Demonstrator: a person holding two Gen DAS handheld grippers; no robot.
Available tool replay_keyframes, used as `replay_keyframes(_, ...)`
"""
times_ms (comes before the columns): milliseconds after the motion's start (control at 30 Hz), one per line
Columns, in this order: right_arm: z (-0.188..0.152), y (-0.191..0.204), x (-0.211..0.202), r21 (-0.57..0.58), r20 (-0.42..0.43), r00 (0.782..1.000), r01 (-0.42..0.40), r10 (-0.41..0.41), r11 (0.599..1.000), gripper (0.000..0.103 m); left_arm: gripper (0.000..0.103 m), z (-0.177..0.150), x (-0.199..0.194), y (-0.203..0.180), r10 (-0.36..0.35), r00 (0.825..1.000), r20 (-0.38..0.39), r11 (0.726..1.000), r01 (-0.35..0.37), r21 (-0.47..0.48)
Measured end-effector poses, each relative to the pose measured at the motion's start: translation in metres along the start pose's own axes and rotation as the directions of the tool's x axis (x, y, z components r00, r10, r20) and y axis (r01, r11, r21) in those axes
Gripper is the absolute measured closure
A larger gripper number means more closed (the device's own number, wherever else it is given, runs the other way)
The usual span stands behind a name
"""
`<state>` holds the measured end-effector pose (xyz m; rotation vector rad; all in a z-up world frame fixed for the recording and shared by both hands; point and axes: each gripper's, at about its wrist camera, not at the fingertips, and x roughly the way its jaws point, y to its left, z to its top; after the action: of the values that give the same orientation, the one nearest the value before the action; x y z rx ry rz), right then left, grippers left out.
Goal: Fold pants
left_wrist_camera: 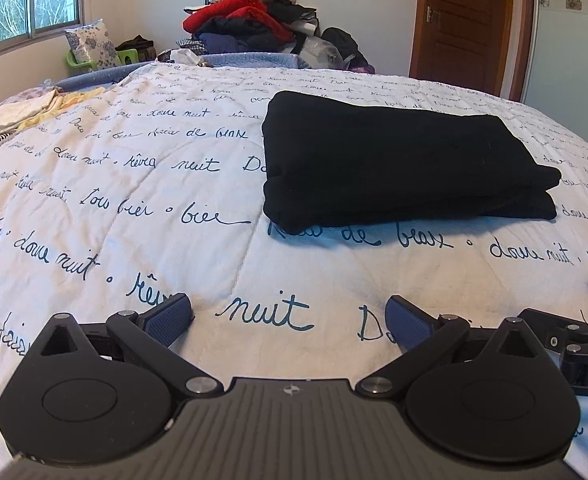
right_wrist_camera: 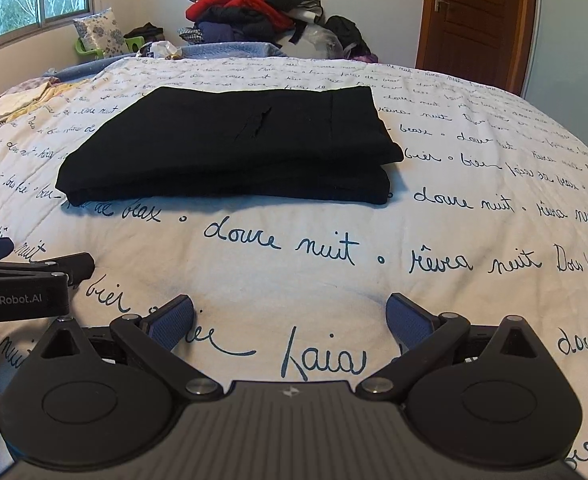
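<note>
I am looking along the bed [left_wrist_camera: 133,200], its white quilt covered in script, with a clothes pile [left_wrist_camera: 253,16] beyond the far edge and a door [left_wrist_camera: 466,20] past the far right corner. The pants [right_wrist_camera: 229,148] are lying near the middle of the bed as a black, squared-off bundle in several layers, their long axis running across my view, parallel to the near edge. By the look of it the folding is finished, or nearly.

I am holding both tongs low over the near edge, well apart from the bundle. The left tongs [left_wrist_camera: 289,316] are spread wide and gripping nothing; the pants are lying ahead and to their right. The right tongs [right_wrist_camera: 289,316] are likewise wide open and empty, with the pants ahead and slightly left. So the bundle is sitting between the two, the right tongs facing it more squarely. Any tidying would mean reaching forward.
</note>
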<state>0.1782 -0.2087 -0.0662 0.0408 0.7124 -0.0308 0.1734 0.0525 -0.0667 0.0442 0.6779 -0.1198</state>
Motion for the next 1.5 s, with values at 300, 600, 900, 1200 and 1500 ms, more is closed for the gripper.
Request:
replay_keyframes(300, -0.0029, 0.0003, -0.0002, -0.006, 0.018, 1.000, 0.001, -0.001, 1.000, 0.000, 0.000, 0.0001, -0.0005, -0.0009, 0.001, 1.000, 0.000, 1.000, -0.001, 0.002)
replay_keyframes(600, -0.0034, 0.0004, 0.0000, -0.007, 0.018, 1.000, 0.002, -0.002, 1.000, 0.000, 0.000, 0.0001, -0.0004, -0.0010, 0.002, 1.000, 0.000, 1.000, -0.002, 0.002)
replay_keyframes(900, -0.0036, 0.0006, -0.0001, -0.007, 0.018, 1.000, 0.002, -0.002, 1.000, 0.000, 0.000, 0.0001, -0.0004, -0.0007, 0.001, 1.000, 0.000, 1.000, -0.001, 0.002)
replay_keyframes(1200, -0.0038, 0.0016, -0.0009, -0.005, 0.019, 1.000, 0.004, -0.004, 1.000, 0.000, 0.000, 0.0001, -0.0005, -0.0009, 0.001, 1.000, 0.000, 1.000, -0.001, 0.002)
replay_keyframes(1500, -0.0038, 0.0019, -0.0011, -0.005, 0.020, 1.000, 0.004, -0.004, 1.000, 0.000, 0.000, 0.0001, -0.0004, -0.0009, 0.001, 1.000, 0.001, 1.000, -0.001, 0.002)
